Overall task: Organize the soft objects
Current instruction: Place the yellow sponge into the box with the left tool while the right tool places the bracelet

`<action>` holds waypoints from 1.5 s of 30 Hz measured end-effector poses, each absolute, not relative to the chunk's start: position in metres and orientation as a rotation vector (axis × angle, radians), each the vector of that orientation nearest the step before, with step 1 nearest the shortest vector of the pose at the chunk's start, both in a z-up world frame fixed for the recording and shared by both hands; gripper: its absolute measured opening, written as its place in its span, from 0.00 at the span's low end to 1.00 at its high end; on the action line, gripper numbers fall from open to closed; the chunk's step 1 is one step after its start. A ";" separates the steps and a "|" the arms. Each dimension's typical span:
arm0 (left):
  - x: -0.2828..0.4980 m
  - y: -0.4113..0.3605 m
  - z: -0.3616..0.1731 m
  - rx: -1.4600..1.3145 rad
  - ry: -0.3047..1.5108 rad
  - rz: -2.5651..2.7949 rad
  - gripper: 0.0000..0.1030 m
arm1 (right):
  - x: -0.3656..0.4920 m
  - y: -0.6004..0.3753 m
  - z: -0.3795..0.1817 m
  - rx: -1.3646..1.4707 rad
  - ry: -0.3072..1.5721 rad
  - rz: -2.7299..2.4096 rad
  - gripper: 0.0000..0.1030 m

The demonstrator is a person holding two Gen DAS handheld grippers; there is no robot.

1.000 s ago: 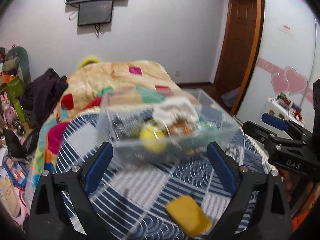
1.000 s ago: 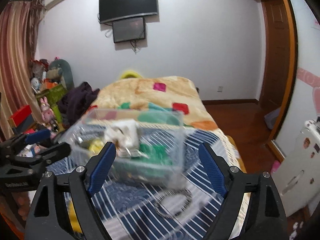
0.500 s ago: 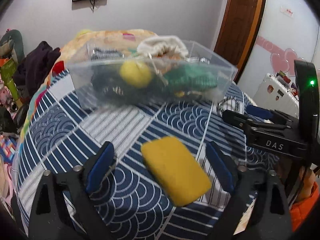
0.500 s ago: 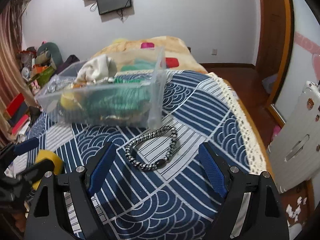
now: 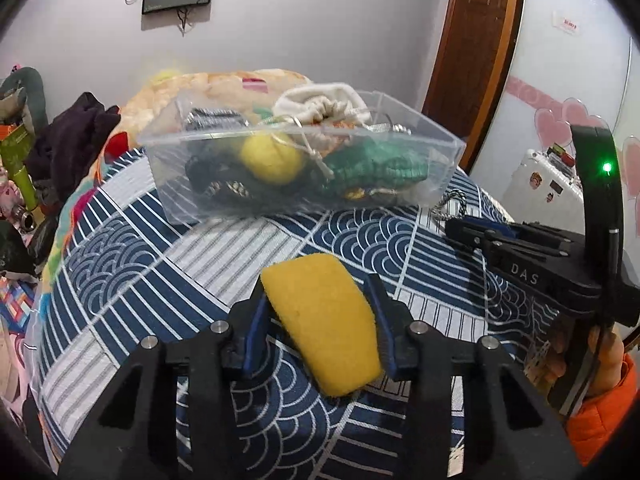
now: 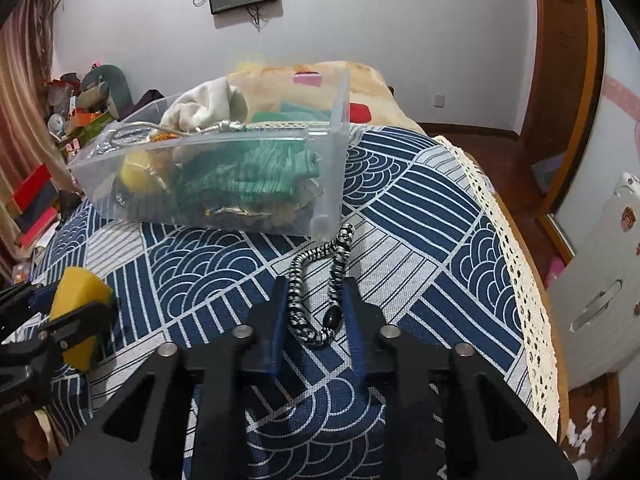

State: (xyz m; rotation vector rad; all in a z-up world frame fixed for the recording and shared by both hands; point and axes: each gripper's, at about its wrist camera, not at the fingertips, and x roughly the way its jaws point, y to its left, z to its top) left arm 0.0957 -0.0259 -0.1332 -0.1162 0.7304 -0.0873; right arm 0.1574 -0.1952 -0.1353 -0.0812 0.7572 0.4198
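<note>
A yellow sponge (image 5: 322,320) lies on the blue patterned cloth (image 5: 160,264), and my left gripper (image 5: 320,308) is shut on its sides. The sponge also shows in the right wrist view (image 6: 78,304). A black-and-white braided cord loop (image 6: 320,280) lies on the cloth, and my right gripper (image 6: 316,312) is shut on its near end. A clear plastic bin (image 5: 436,164) behind both holds a yellow ball (image 5: 272,158), a green knit item (image 5: 372,168), a cream drawstring pouch (image 5: 320,102) and dark cords. The bin also shows in the right wrist view (image 6: 332,184).
The cloth covers a round table whose lace edge (image 6: 516,264) runs along the right. A bed with a patchwork blanket (image 5: 208,88) stands behind. Clutter and toys (image 5: 24,168) lie at the left, a white suitcase (image 5: 544,180) and a door (image 5: 472,40) at the right.
Both grippers dropped toward the table and moved forward. The left jaws closed onto the yellow sponge. The right jaws closed onto the braided cord loop.
</note>
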 end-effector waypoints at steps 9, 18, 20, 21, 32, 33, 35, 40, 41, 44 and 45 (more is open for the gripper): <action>0.093 -0.009 -0.099 -0.123 0.632 -0.067 0.44 | 0.145 -0.197 -0.108 -0.072 0.668 0.446 0.12; 0.114 0.010 -0.062 -0.112 0.539 -0.042 0.44 | 0.138 -0.188 -0.065 -0.090 0.532 0.479 0.12; 0.120 0.011 -0.053 -0.103 0.518 -0.036 0.44 | 0.141 -0.184 -0.059 -0.094 0.511 0.482 0.12; 0.123 0.011 -0.050 -0.099 0.511 -0.034 0.44 | 0.143 -0.182 -0.055 -0.095 0.498 0.482 0.12; 0.168 0.014 -0.041 -0.101 0.499 -0.031 0.44 | 0.166 -0.155 -0.037 -0.098 0.427 0.491 0.12; 0.172 0.014 -0.042 -0.100 0.504 -0.026 0.44 | 0.169 -0.153 -0.038 -0.099 0.433 0.494 0.12; 0.182 0.017 -0.048 -0.108 0.519 -0.018 0.44 | 0.178 -0.149 -0.043 -0.093 0.451 0.502 0.12; 0.202 0.021 -0.062 -0.130 0.568 -0.012 0.44 | 0.193 -0.141 -0.056 -0.096 0.503 0.500 0.12; 0.208 0.022 -0.065 -0.131 0.581 -0.008 0.44 | 0.195 -0.141 -0.060 -0.095 0.514 0.500 0.12; 0.219 0.025 -0.074 -0.150 0.608 -0.006 0.44 | 0.200 -0.140 -0.070 -0.094 0.552 0.498 0.12; 0.224 0.025 -0.078 -0.158 0.621 -0.006 0.44 | 0.202 -0.139 -0.073 -0.092 0.565 0.501 0.12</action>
